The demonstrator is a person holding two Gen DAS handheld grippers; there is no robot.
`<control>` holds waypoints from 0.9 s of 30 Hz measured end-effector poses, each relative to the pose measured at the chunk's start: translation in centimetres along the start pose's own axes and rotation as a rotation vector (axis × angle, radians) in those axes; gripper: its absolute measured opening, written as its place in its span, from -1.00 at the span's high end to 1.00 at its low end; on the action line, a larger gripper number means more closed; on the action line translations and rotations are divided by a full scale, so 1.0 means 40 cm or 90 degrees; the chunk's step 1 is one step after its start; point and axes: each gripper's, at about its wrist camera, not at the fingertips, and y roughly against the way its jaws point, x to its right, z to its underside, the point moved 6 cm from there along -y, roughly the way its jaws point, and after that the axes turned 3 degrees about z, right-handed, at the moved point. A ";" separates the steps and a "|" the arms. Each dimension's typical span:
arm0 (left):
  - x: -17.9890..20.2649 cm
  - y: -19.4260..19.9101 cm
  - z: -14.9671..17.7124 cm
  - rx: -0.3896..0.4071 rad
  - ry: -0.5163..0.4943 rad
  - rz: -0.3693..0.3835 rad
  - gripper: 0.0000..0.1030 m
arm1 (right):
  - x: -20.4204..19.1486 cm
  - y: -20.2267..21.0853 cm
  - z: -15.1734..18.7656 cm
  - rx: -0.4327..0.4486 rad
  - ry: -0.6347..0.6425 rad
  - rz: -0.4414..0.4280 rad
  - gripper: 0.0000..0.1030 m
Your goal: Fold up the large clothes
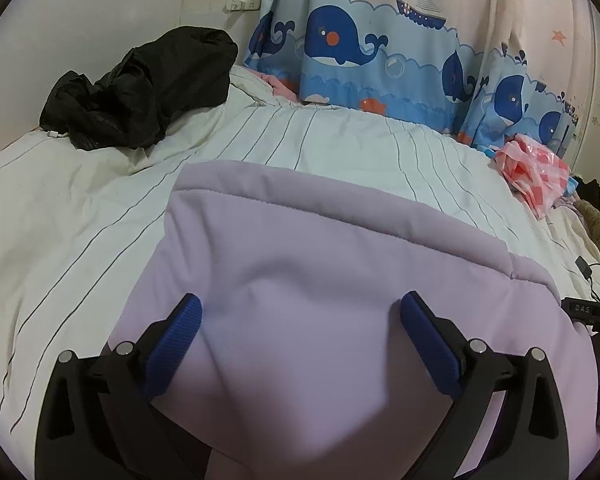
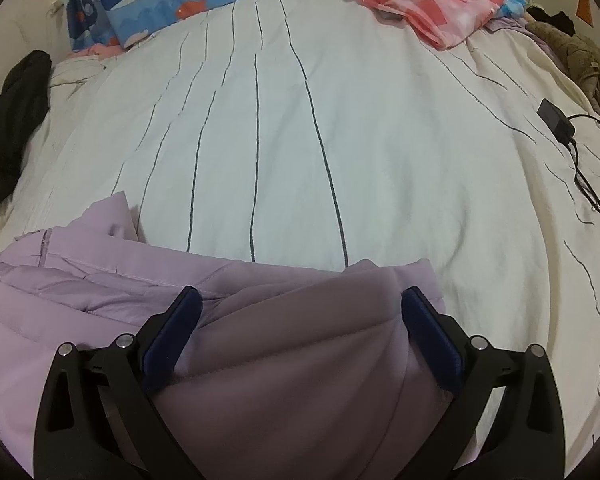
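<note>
While the lilac padded jacket (image 1: 320, 280) lies spread on the striped white quilt (image 1: 80, 220) at the near edge of the bed, both tools hang just above it with their jaws wide apart and nothing gripped. The left gripper (image 1: 300, 312) sits over a smooth, flat panel of the jacket, whose stitched hem runs across just ahead of the blue pads. The right gripper (image 2: 300, 304) is over a bunched, creased fold of the jacket (image 2: 260, 360), close to its far edge, with quilted seams showing to the left. Beyond the jacket, a crumpled black garment (image 1: 140, 88) lies near the wall, a pink checked bag (image 2: 428, 4) rests by the whale-print curtain (image 1: 360, 48), and a black charger (image 2: 556, 120) with its cable sits on the quilt's right side.
</note>
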 end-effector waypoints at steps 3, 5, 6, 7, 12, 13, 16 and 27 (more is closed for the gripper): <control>-0.001 -0.002 0.002 -0.002 0.002 0.002 -0.85 | 0.003 -0.001 -0.003 0.005 -0.005 -0.006 -0.89; -0.001 -0.002 0.004 -0.003 0.002 0.001 -0.85 | 0.005 -0.001 -0.003 0.009 -0.005 -0.006 -0.89; -0.001 -0.003 0.005 -0.005 0.000 0.000 -0.85 | 0.003 -0.002 -0.005 0.010 -0.004 -0.005 -0.89; 0.000 -0.004 0.006 -0.007 0.000 -0.001 -0.85 | 0.002 0.000 -0.006 0.010 -0.002 -0.001 -0.89; 0.007 -0.009 -0.029 -0.043 -0.009 0.009 -0.85 | 0.007 0.108 -0.064 0.080 -0.005 0.010 -0.88; 0.007 -0.001 -0.048 -0.031 -0.009 0.009 -0.85 | 0.015 0.134 -0.079 0.109 -0.011 0.015 -0.88; 0.006 0.011 -0.124 0.016 -0.012 -0.007 -0.85 | 0.030 0.102 -0.089 0.087 -0.014 0.038 -0.88; -0.036 -0.209 -0.024 -0.158 0.021 -0.023 -0.88 | 0.071 -0.080 -0.051 -0.051 -0.068 -0.003 -0.89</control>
